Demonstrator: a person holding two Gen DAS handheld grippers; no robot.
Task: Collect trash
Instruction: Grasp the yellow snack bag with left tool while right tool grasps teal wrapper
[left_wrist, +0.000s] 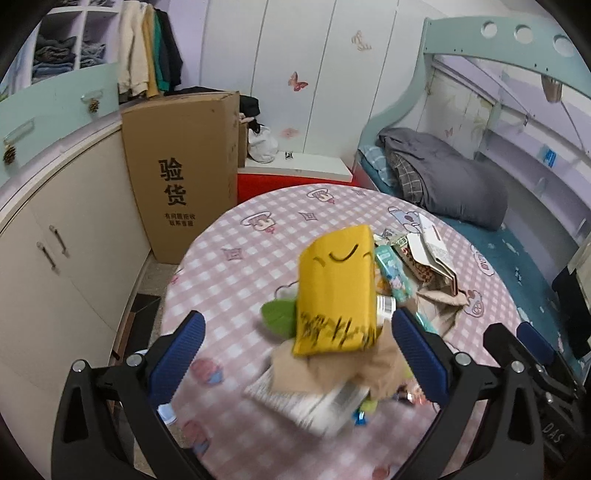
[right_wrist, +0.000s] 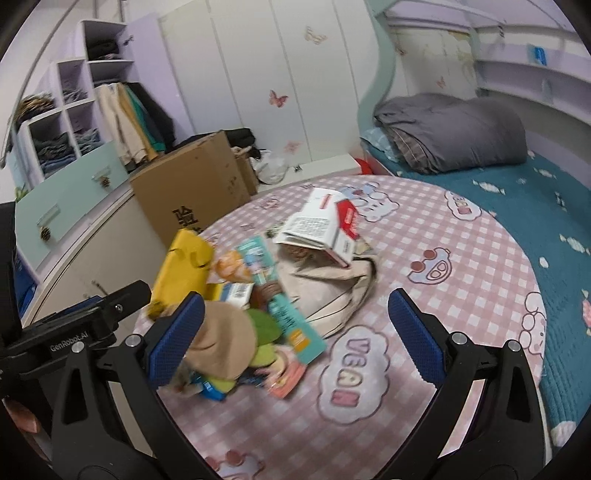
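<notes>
A heap of trash lies on the round table with the pink checked cloth (left_wrist: 229, 266). A yellow packet (left_wrist: 336, 288) stands tilted on top of crumpled brown paper (left_wrist: 332, 369) and a white printed box (left_wrist: 314, 402). My left gripper (left_wrist: 298, 325) is open, its blue fingers wide on either side of the packet without touching it. My right gripper (right_wrist: 295, 301) is open too, above a teal wrapper (right_wrist: 284, 295) and a beige cloth bag (right_wrist: 332, 291). Behind these lies a white and red carton (right_wrist: 325, 225). A green piece (right_wrist: 264, 325) pokes out from under the brown paper (right_wrist: 221, 339).
A tall cardboard box (left_wrist: 181, 173) stands on the floor beyond the table's left side, next to cream cabinets (left_wrist: 55, 258). To the right is a bed with a folded grey quilt (left_wrist: 443, 181). The pink cloth near my right finger (right_wrist: 443, 258) bears only printed pictures.
</notes>
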